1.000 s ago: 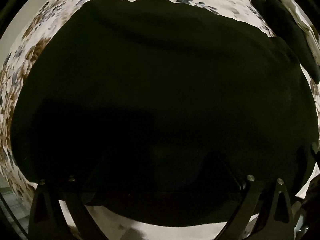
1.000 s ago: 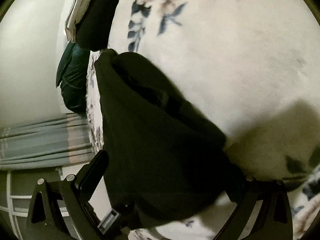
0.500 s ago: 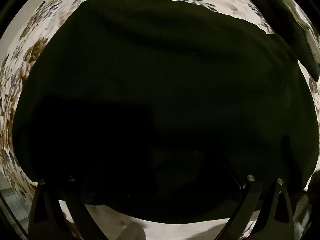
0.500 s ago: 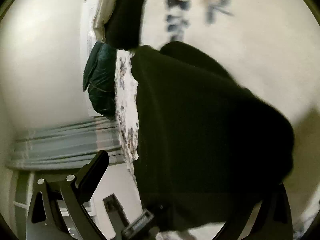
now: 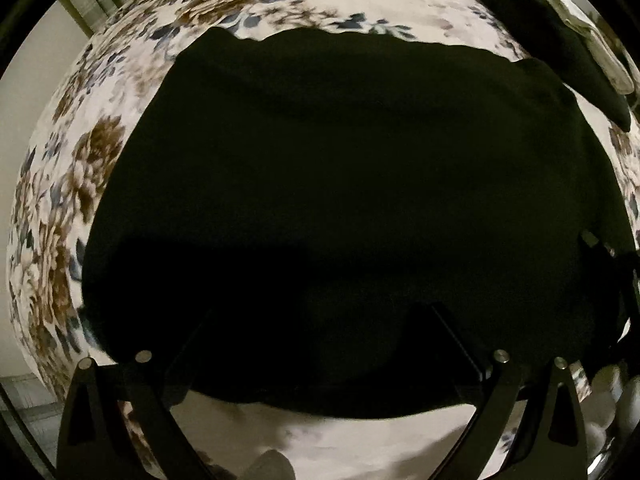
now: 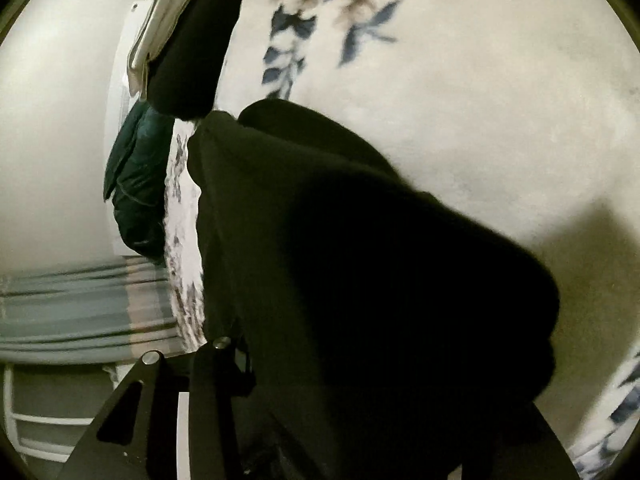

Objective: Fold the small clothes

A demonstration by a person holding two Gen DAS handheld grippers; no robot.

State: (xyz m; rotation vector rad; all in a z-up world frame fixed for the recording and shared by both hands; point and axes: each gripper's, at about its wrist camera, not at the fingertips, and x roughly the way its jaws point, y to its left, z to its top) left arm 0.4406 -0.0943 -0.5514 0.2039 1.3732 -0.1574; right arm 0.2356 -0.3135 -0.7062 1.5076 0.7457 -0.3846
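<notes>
Black fabric garment (image 5: 340, 200) spread on floral-printed bed sheet (image 5: 72, 184). Left hand-held gripper (image 5: 320, 344) apart over near hem. Right hand-held gripper (image 6: 360, 420) buried in lifted cloth; grip impossible to tell.

One black garment (image 5: 340, 200), one folded stack (image 5: 560, 40)

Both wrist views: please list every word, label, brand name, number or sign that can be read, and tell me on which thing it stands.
No readable text in either view.
Black garment: no tag or print shows.
Floral sheet: only a flower pattern.
Folded dark and pale clothes: no label visible.
Dark green item: blurred, no writing to make out.
</notes>
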